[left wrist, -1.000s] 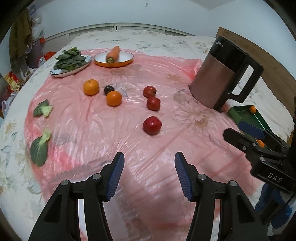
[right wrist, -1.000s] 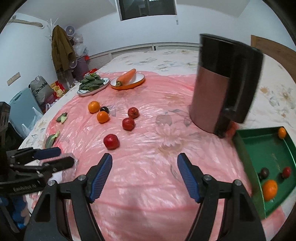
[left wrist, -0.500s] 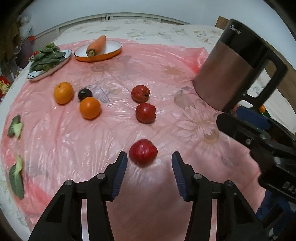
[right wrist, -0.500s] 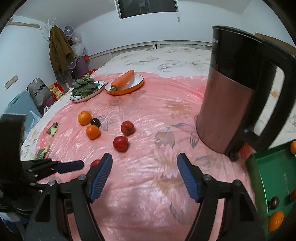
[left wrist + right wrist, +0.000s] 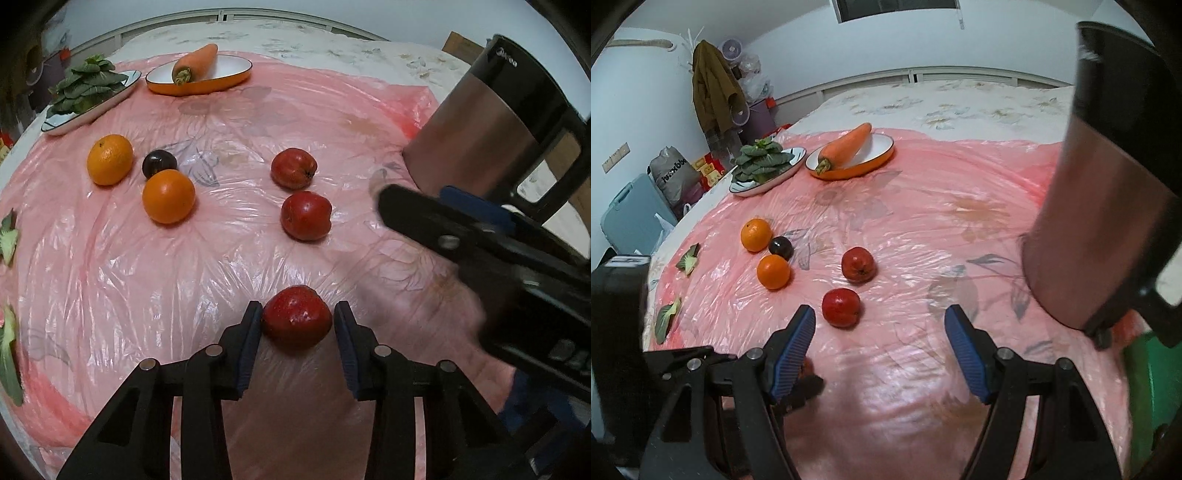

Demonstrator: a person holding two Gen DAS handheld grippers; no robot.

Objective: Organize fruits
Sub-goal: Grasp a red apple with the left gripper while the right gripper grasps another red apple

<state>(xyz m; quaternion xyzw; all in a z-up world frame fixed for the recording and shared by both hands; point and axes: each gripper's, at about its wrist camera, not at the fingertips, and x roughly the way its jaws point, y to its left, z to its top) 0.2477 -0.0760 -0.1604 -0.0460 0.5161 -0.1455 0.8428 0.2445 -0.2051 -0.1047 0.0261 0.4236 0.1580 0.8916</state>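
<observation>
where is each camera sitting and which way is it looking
Left wrist view: sits on the left claw, looking steeply down at the pink sheet; its jaws, just closing, flank the nearest red apple, right pad not yet touching; the right claw crosses at right.
Right wrist view: sits on the right claw, open and empty, facing the same spread; the left claw shows low left.
Shared: two oranges, dark plum, carrot dish, greens plate, kettle.
</observation>
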